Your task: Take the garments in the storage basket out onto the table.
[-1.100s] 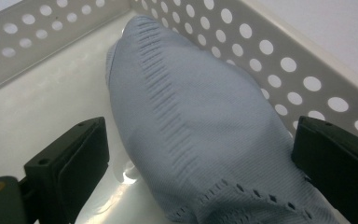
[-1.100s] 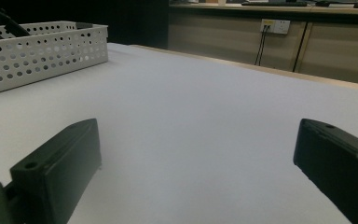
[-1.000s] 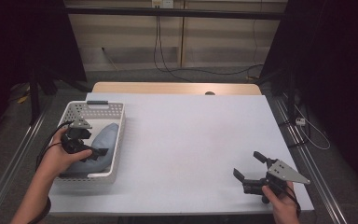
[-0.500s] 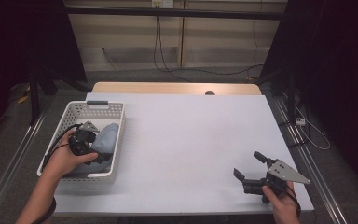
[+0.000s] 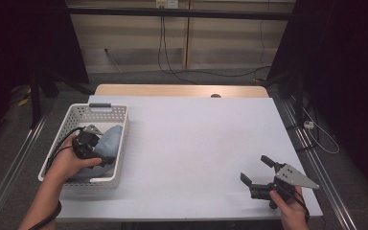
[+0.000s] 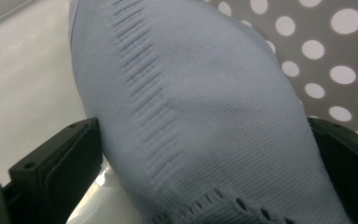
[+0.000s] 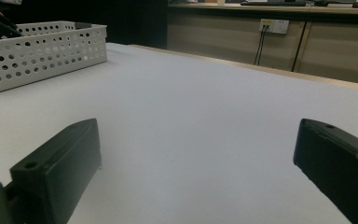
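Item: pale blue knitted garment (image 5: pixel 109 143), bundled inside a white perforated basket (image 5: pixel 120 115) at the left of the high view, on a white surface (image 5: pixel 196 143). In that view the bundle's long axis runs from the lower left of the basket up toward its upper right, the upper end leaning against the basket's right wall. In the left gripper view the knit (image 6: pixel 200 116) takes up the centre of the frame, a ribbed seam running from the top centre down toward the bottom edge, with the basket's dotted wall (image 6: pixel 335 56) at upper right. Left hand-held gripper (image 5: pixel 87 143): inside the basket, jaws spread wide with the garment lying between them; whether they press on the cloth cannot be told. Right hand-held gripper (image 5: pixel 259 173): lower right of the high view, low over the bare surface, well apart from the basket, jaws wide apart with nothing between them.
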{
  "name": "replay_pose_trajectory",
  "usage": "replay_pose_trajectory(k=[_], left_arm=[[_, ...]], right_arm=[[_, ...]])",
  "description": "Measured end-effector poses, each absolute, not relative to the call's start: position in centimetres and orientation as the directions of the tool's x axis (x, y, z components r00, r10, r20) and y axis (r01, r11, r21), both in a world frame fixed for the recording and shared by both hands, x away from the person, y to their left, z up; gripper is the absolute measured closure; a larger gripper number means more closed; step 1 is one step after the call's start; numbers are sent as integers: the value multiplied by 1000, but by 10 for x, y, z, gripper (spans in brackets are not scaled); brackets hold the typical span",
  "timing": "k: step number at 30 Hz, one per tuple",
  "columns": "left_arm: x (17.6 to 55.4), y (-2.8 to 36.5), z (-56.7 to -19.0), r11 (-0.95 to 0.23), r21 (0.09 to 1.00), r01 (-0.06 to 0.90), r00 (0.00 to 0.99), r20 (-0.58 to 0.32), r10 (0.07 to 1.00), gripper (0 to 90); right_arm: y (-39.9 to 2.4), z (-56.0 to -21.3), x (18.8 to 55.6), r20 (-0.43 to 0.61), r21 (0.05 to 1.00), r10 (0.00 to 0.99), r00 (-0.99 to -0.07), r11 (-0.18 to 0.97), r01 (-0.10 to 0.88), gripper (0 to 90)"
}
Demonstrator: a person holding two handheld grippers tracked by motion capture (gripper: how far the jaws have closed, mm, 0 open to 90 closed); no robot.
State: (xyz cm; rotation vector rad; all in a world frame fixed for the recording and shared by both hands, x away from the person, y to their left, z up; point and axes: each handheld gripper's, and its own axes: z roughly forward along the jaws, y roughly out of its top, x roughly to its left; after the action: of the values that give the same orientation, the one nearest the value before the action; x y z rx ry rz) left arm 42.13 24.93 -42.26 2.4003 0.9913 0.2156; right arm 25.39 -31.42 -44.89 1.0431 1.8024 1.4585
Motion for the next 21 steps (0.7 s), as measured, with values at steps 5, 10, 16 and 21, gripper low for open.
replay_pose_trajectory(k=[5,10,16,21], left_arm=[[423,251,-425,-578,517,631,712,-90,696,25],[423,251,-426,-591,513,623,729,-108,676,69],[421,253,-425,-582,514,630,734,-149,663,297],[420,252,-423,-592,505,628,739,-150,657,407]], right_arm=[[-314,-449,254,29,974,854,-519,92,207,4],[-314,-449,254,29,974,854,-520,92,207,4],[-314,-449,254,28,974,854,-520,94,206,4],[-314,-449,254,27,974,854,-520,95,207,4]])
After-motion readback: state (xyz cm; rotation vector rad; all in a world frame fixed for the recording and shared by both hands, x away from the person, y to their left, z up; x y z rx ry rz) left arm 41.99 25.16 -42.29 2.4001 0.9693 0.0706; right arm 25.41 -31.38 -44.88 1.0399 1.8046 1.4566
